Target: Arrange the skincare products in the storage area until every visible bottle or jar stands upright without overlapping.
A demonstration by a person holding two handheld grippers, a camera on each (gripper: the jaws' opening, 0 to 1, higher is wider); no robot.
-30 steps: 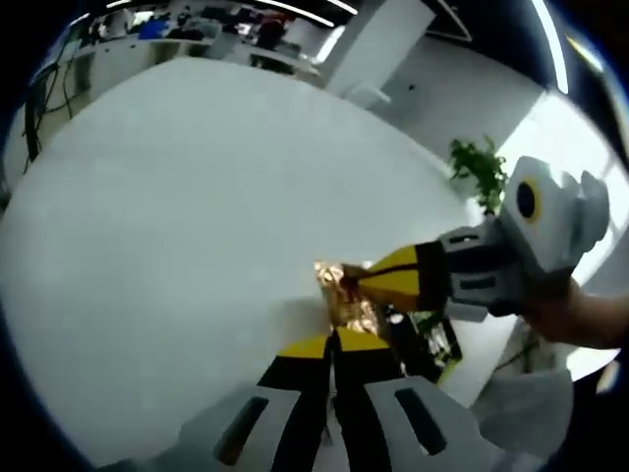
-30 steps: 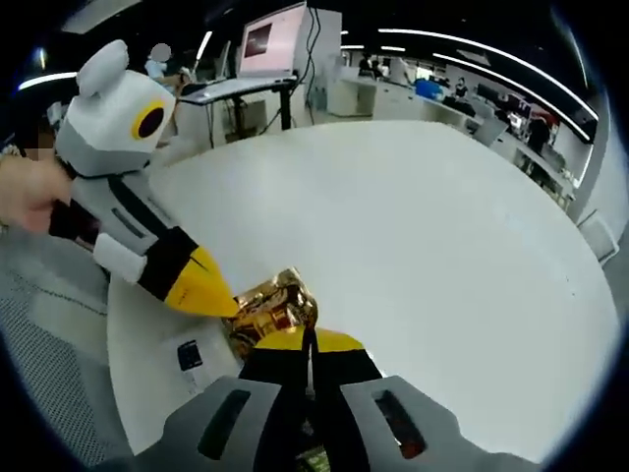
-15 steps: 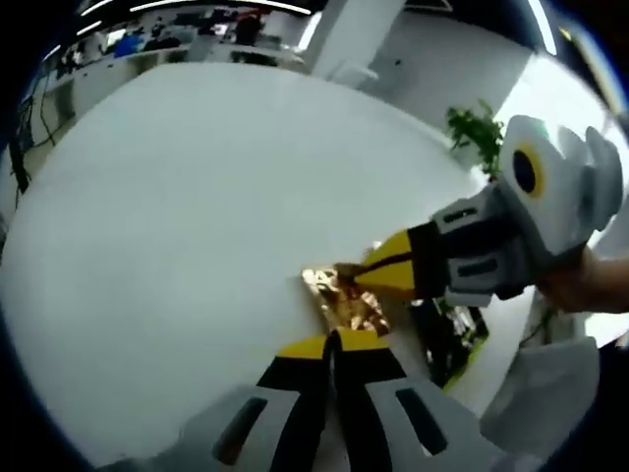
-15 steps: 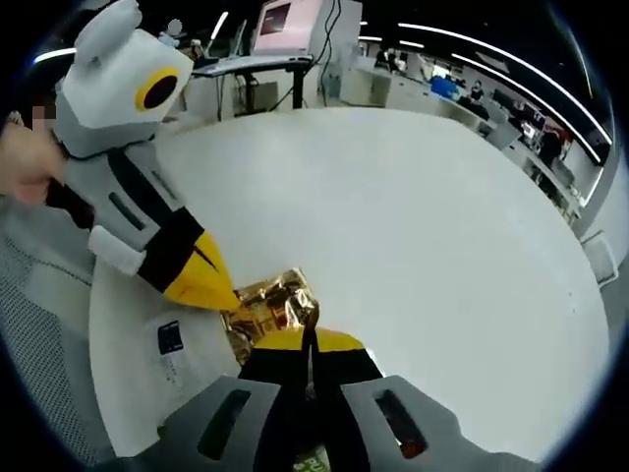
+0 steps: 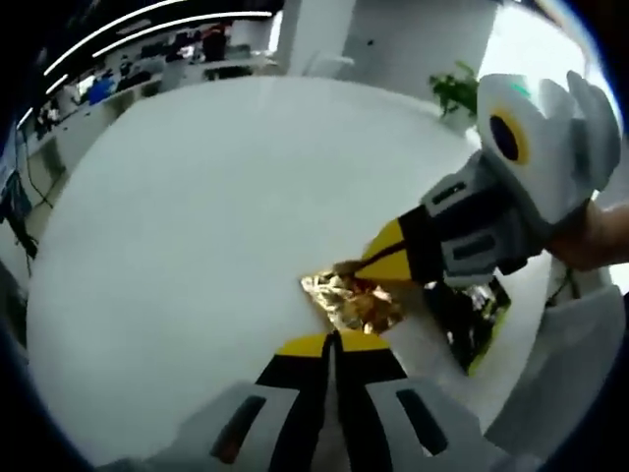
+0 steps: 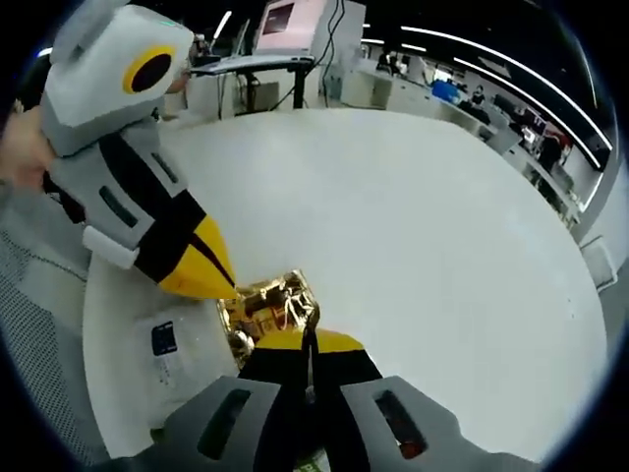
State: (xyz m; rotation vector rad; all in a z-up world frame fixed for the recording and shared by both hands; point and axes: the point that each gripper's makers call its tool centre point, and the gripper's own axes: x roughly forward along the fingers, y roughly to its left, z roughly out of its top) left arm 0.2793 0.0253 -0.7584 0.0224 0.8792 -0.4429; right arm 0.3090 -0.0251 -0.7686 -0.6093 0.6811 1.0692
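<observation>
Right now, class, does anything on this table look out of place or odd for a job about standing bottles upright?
Yes: the gold packet is a crumpled foil pack lying flat on the white table, not a bottle. Both shut grippers, left and right, pinch it.

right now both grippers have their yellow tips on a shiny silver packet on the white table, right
Not quite: the packet is shiny gold, not silver. The left gripper view shows it crinkled and gold between the left gripper and the right gripper. The rest holds: both yellow tips meet it, on the white table.
</observation>
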